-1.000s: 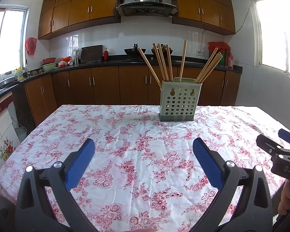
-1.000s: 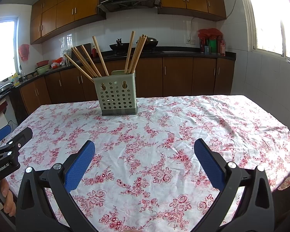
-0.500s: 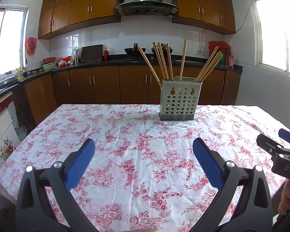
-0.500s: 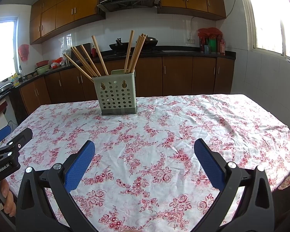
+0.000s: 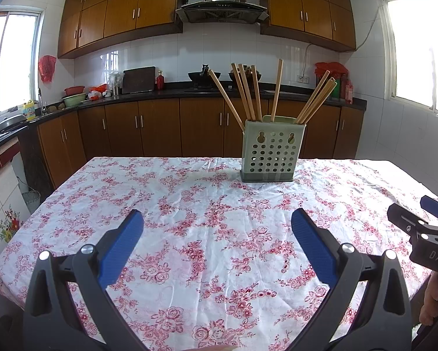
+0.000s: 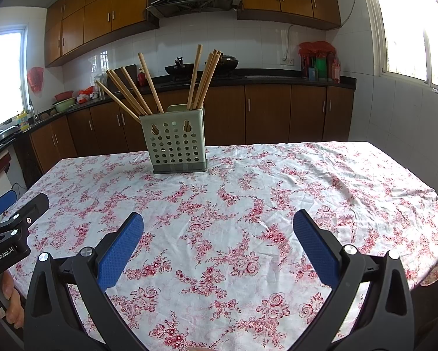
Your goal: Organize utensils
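Your left gripper point(image 5: 217, 225) and right gripper point(image 6: 218, 225) hover spread and empty over the wrinkled floral tablecloth point(image 5: 189, 204); wooden chopsticks point(image 5: 248, 93) fan from the perforated square plastic holder point(image 5: 271, 152) at the far edge.

A tiled kitchen in daylight

Brown wooden wall cabinets point(image 5: 125, 14) run above a white-tiled wall point(image 5: 166, 55), with a steel range hood point(image 5: 222, 3) set between them. Matching base cabinets point(image 5: 160, 131) stand beneath a dark countertop point(image 5: 172, 93) that bends toward a sink point(image 5: 40, 108) on the left. Bright windows point(image 5: 417, 49) on the right wall and at the left point(image 5: 11, 58) let in daylight. In front, the table point(image 5: 189, 204) wears a white cloth printed with red flowers.
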A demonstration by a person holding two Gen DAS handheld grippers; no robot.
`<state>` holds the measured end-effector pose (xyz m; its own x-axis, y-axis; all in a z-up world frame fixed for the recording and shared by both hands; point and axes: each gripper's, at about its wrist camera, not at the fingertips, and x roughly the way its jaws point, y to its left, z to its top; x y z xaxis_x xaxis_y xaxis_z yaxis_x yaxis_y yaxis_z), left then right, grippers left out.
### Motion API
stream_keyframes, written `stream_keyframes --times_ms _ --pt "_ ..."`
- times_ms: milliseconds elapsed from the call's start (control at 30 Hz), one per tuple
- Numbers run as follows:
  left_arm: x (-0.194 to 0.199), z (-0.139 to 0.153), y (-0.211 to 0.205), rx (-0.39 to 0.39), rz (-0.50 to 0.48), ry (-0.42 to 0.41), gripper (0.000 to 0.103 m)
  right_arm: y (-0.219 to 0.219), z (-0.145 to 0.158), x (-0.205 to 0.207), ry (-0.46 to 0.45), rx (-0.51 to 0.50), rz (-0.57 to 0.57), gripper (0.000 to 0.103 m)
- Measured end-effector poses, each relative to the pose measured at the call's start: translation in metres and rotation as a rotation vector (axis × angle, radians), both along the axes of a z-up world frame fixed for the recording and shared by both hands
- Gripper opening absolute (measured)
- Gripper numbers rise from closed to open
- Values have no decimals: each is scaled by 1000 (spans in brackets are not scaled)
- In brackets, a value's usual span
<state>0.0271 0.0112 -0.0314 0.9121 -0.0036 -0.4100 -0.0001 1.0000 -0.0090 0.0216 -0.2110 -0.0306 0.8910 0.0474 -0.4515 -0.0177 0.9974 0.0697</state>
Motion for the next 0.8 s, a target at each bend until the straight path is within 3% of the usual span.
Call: stream_keyframes --times_ms 800 --pt "1 -1 -3 1 10 6 99 0 -1 0 1 2 -1 101"
